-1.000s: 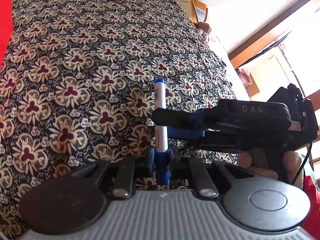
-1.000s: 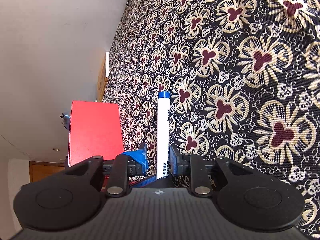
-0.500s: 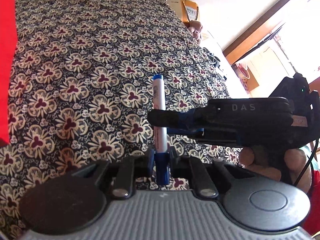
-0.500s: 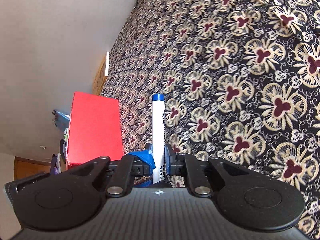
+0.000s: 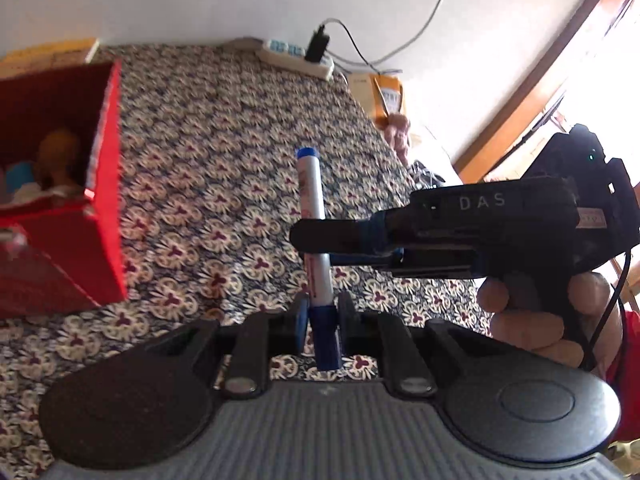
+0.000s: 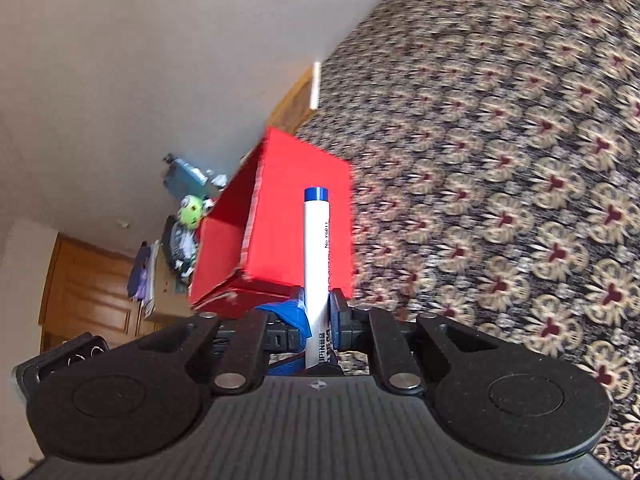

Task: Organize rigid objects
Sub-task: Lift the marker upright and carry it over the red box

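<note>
The floral tablecloth (image 5: pixel 224 152) is being occupied near its left edge by an open red box (image 5: pixel 102 216), with small items dimly seen inside. Above the cloth, a white marker (image 5: pixel 316 240) with blue ends is being clamped at its lower blue end by the left gripper (image 5: pixel 322 316). Its barrel is also being pinched crosswise by the right gripper (image 6: pixel 318 312), itself being held by a hand (image 5: pixel 544 316) toward the right edge.

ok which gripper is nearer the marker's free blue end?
Right. The right gripper clamps the marker mid-barrel, partway to its free blue end; the left gripper clamps the opposite blue end.
</note>
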